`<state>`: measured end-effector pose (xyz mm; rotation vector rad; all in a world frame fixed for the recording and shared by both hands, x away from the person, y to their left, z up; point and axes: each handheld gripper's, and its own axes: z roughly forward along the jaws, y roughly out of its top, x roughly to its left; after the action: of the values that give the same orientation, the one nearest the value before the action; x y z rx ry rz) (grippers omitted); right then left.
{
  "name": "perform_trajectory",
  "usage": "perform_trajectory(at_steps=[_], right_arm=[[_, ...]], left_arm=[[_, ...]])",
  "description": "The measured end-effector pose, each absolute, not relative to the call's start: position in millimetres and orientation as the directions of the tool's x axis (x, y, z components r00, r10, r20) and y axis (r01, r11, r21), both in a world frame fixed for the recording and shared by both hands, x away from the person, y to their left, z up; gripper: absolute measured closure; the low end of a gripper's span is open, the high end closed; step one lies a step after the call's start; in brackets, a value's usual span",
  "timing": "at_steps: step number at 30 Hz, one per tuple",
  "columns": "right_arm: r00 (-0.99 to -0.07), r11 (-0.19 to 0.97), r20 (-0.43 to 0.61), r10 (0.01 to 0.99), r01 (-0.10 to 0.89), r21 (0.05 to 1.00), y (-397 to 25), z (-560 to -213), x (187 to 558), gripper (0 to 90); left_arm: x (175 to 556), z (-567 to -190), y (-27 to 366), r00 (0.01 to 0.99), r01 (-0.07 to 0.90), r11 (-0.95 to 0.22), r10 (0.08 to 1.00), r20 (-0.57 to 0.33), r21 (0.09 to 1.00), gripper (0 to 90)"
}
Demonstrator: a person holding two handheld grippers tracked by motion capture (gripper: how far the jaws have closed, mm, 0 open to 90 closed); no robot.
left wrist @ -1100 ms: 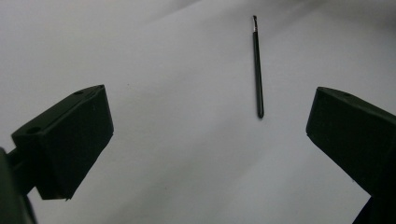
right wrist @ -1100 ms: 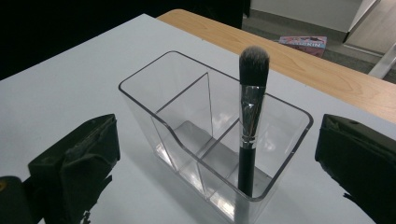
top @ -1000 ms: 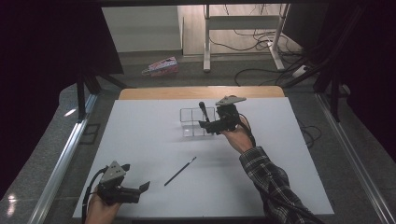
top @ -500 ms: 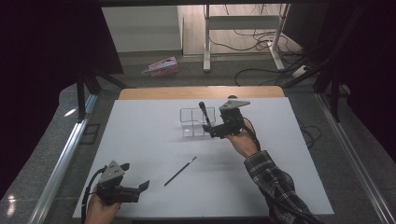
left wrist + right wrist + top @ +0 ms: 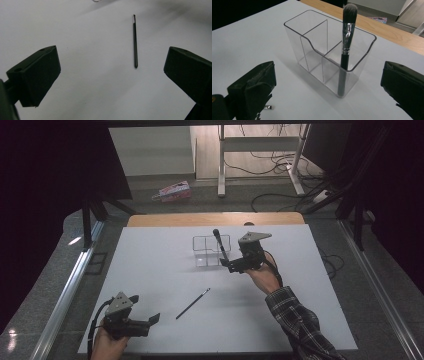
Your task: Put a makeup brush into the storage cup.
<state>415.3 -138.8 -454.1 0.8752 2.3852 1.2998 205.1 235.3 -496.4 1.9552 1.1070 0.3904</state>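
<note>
My right gripper (image 5: pixel 231 265) sits just beside the clear acrylic organiser (image 5: pixel 329 53), its fingers (image 5: pixel 253 85) spread wide and holding nothing. The makeup brush (image 5: pixel 345 47) stands in the organiser's nearest end compartment, bristles up, leaning on the rim. My left gripper (image 5: pixel 145 322) is low near my edge of the white bench (image 5: pixel 325 320), fingers (image 5: pixel 37 72) also spread and empty, aimed at the thin liner brush (image 5: pixel 135 42) lying flat on the bench ahead and to one side of the gap.

The risks, as I judge them: the organiser looks light, so a nudge from my right fingers could slide or tip it and spill the tall brush. The liner brush is slim and lies flat; closing off-centre could roll it away or make my fingertips scrape the bench without catching it.
</note>
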Motion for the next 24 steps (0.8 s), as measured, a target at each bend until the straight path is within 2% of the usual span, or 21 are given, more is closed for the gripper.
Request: perform_trajectory(at_steps=[24], right_arm=[[-0.776,0.422,0.044,0.629,0.388,0.820,-154.9,-449.9,399.9,0.2]], left_arm=[[205.6,-498.5,231.8,0.562,0.567,-0.312,0.823,-0.081,0.763,1.2]])
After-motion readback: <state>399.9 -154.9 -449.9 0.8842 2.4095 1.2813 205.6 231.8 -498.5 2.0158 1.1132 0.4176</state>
